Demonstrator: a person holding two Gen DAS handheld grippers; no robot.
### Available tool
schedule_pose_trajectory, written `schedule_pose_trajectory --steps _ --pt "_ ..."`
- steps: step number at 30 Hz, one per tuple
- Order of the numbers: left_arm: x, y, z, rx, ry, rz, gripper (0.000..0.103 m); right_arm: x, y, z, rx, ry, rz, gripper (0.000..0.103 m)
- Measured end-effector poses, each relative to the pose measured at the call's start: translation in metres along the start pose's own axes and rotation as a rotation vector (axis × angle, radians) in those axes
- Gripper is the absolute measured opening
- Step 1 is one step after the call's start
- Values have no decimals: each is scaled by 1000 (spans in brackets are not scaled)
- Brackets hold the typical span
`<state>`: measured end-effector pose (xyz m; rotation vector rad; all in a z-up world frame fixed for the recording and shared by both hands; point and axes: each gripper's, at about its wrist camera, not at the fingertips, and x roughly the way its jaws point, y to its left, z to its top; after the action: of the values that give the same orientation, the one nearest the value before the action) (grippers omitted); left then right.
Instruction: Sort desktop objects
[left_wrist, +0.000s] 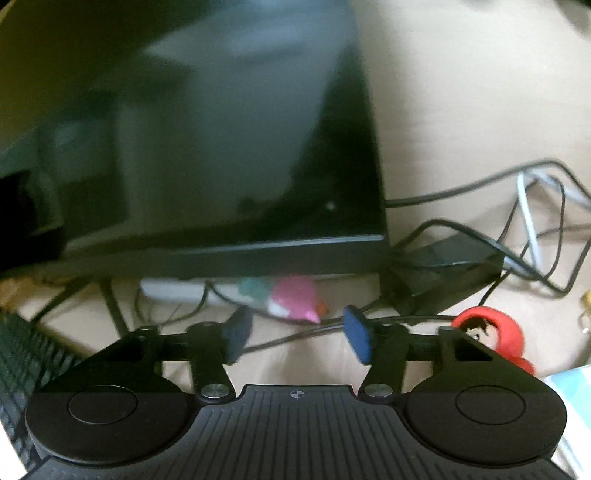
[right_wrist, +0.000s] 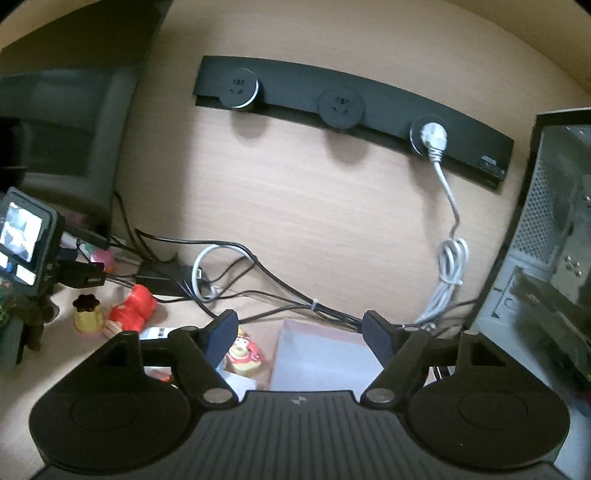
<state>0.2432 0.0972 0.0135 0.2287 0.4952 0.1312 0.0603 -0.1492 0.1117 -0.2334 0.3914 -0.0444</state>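
My left gripper (left_wrist: 297, 338) is open and empty, held above the desk in front of the monitor. A pink toy (left_wrist: 293, 299) lies under the monitor's lower edge, just beyond the fingertips. A red figure (left_wrist: 498, 334) sits to the right of the right finger. My right gripper (right_wrist: 301, 334) is open and empty above a pale box (right_wrist: 317, 354). In the right wrist view a red figure (right_wrist: 135, 308), a yellow pudding-shaped toy (right_wrist: 88, 314) and a small colourful figure (right_wrist: 243, 356) lie at the lower left.
A black monitor (left_wrist: 221, 147) fills the left wrist view, with a keyboard (left_wrist: 22, 354) at the left and tangled cables (left_wrist: 517, 236) and a black power brick (left_wrist: 443, 273) at the right. A socket strip (right_wrist: 351, 107) is on the back panel; a computer case (right_wrist: 554, 240) stands at the right.
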Motion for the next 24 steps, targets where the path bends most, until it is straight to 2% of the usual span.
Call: schedule_pose_trajectory --steps 3,6,8,14,16,17,20,23,24 --pt "10 -8 -3 50 -11 38 77 -2 2 -5 -3 -2 -8 79" --pt "19 -14 -4 96 5 48 79 -4 3 -9 2 5 -9 80" --pt "23 -16 -2 125 -12 61 81 -5 3 -11 3 9 -14 80" --pt "39 -18 2 181 2 84 77 -3 2 -14 19 21 -31 80" --pt "41 -16 3 187 -3 95 71 -3 1 -15 20 21 -38 80" --pt "43 -16 3 198 -2 118 65 -3 1 -16 21 21 -40 80" --pt "41 -15 2 212 -7 110 59 -2 -1 -17 34 28 -42 80" --pt "33 -12 0 223 -11 90 38 -2 -1 -18 39 28 -34 80" --pt "28 -10 1 209 -3 77 37 -2 -1 -18 39 25 -29 80"
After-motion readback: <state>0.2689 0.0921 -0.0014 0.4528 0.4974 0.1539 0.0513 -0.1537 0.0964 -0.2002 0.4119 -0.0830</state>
